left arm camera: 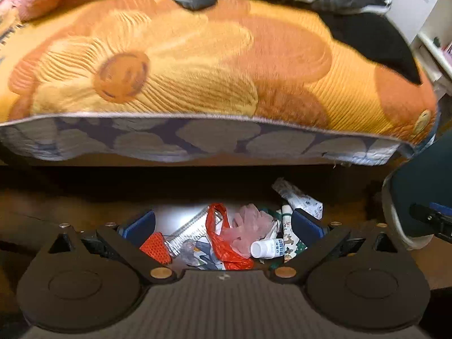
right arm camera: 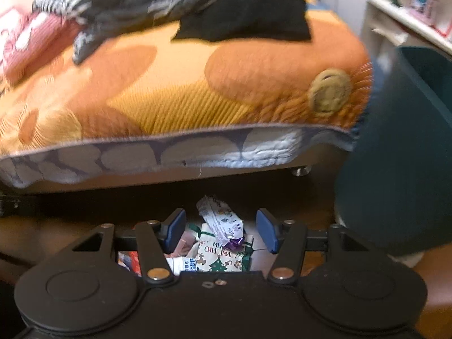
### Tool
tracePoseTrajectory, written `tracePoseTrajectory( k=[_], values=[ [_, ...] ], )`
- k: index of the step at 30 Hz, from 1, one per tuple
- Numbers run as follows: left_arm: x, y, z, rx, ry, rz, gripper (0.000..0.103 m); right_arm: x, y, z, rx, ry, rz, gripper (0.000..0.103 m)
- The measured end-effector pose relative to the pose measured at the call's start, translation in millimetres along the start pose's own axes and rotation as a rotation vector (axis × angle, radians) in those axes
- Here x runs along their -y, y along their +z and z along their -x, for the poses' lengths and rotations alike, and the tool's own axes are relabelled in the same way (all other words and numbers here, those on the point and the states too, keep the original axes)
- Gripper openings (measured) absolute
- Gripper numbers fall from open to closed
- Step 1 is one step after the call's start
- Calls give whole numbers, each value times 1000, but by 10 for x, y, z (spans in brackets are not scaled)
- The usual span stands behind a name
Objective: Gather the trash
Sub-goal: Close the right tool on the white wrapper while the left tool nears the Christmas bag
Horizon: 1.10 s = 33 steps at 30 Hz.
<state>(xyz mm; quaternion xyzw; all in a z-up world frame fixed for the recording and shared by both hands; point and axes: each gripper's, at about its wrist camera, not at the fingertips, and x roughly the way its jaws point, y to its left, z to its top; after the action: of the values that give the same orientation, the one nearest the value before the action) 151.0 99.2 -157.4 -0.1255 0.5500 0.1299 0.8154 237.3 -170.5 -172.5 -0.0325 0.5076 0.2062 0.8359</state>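
Both grippers are hovering low over a small pile of trash on the dark floor, just in front of the bed with the orange flower cover (left arm camera: pixel 197 65). The left gripper (left arm camera: pixel 223 223) is standing wide open and holding nothing; between its blue pads are lying a red plastic bag (left arm camera: pixel 223 243), a pink crumpled bag (left arm camera: pixel 248 226), a small white bottle (left arm camera: pixel 265 248) and an orange mesh piece (left arm camera: pixel 155 247). The right gripper (right arm camera: pixel 221 230) is also standing open and empty, with a crumpled white wrapper (right arm camera: pixel 220 220) and a Christmas-print paper bag (right arm camera: pixel 223 254) between its fingers.

Several things could be going wrong from here. The 2 grippers are aiming at the same pile, so they could be bumping each other if both are closing together. The thin bags are soft and slippery, so a pinch may be catching only a corner and the rest may be falling out. The white bottle is round and lying on its side, so a push from 1 finger could be rolling it under the bed, where the shadow is deep.

The left view is showing the red bag, the mesh piece and a clear ribbed plastic piece (left arm camera: pixel 186 231), which the right view is mostly hiding behind its own finger. The right view is showing the teal bin (right arm camera: pixel 401 155) large beside the bed and a white shelf (right arm camera: pixel 401 19) behind, and the printed words on the Christmas bag.
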Motion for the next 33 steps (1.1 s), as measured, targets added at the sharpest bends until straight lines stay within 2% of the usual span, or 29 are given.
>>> tracePoseTrajectory(
  k=[8,13,15,18,23,27,33],
  values=[
    [217,74,-898,-150,3,-75,103,-12,42,-811,-113,20,61,56],
    [267,78,-1372,-240,-20,-56,103,-6,30,-1246,-168,20,71,55],
    [357,56,-1558,-264,-27,-79,103,-5,19,-1363,-174,23,72,55],
    [533,-59,-1782,-290,-44,-139,103,26,-8,-1561,-195,46,70,55],
    [923,-406,-2130,-367,-112,-241,103,27,-37,-1912,-231,70,126,55],
    [1053,-599,-2461,-441,-165,-198,103,18,-67,-2199,-274,76,165,55],
    [1061,-799,-2859,-536,-187,-146,102,-4,-138,-2601,-343,90,208,55]
  ],
)
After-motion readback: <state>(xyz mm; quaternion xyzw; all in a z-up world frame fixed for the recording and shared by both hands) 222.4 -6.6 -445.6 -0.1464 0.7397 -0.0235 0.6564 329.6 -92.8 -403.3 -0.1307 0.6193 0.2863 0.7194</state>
